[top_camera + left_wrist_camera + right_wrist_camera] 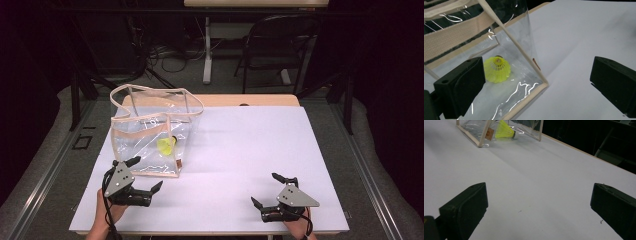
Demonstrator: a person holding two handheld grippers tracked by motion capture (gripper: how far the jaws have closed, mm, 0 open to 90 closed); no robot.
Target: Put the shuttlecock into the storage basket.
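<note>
white table (250, 150) | clear bag (150, 125) walls enclose yellow shuttlecock (166, 145)

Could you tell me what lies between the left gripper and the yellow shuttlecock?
The clear wall of the transparent bag stands between the left gripper and the yellow shuttlecock, plain in the left gripper view.

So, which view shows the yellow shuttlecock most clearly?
The left gripper view: the shuttlecock is close and large inside the clear bag. The right gripper view shows it far off at the top; the high view shows a small yellow spot.
</note>
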